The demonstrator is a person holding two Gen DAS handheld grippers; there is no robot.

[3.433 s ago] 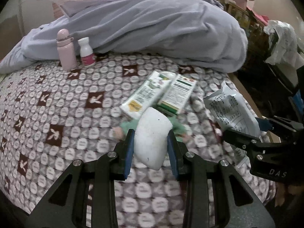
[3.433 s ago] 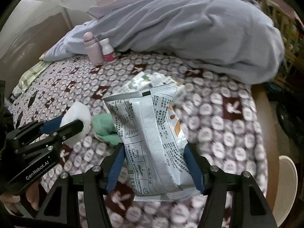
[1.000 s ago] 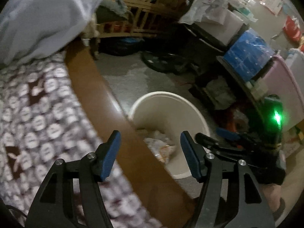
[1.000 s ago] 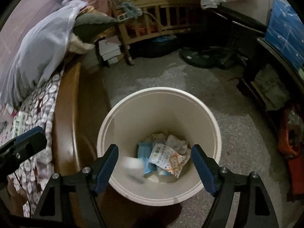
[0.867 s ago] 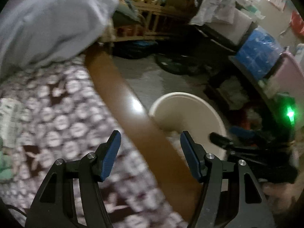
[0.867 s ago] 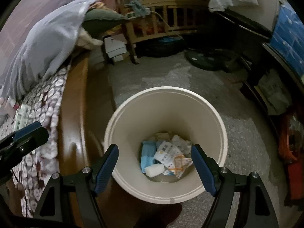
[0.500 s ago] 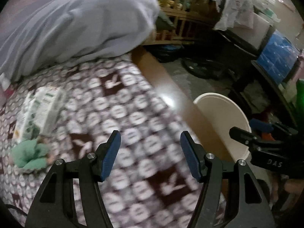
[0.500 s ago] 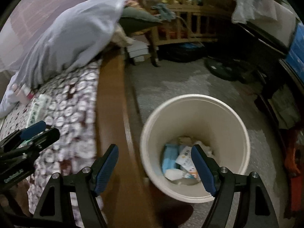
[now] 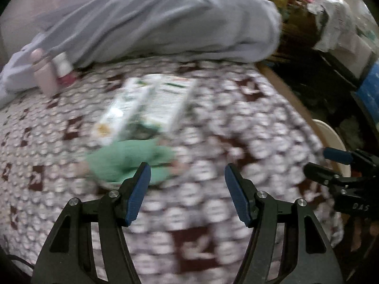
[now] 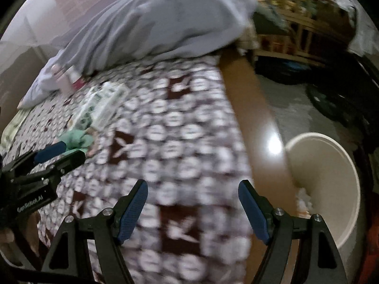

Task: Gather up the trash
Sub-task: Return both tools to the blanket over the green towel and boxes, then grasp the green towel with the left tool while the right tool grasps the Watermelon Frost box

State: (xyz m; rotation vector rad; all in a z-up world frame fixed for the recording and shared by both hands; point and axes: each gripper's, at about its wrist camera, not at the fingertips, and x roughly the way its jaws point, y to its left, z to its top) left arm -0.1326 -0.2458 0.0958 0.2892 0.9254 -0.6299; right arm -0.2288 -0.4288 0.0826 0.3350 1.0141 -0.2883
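In my left view, my left gripper point(image 9: 187, 190) has swung away from the bin and back over the bed point(image 9: 71, 213); its fingers are wide apart with nothing in them, the green rag point(image 9: 128, 158) lies on the bed just past the left finger, and the two white boxes point(image 9: 146, 108) sit just behind the rag. In my right view, my right gripper point(image 10: 193, 209) has left the bin point(image 10: 331, 165) too and hangs over the bed with its fingers wide and empty, the bin now off to its right beside the bed. I think the last trash is dropped, and the rag and boxes come next.
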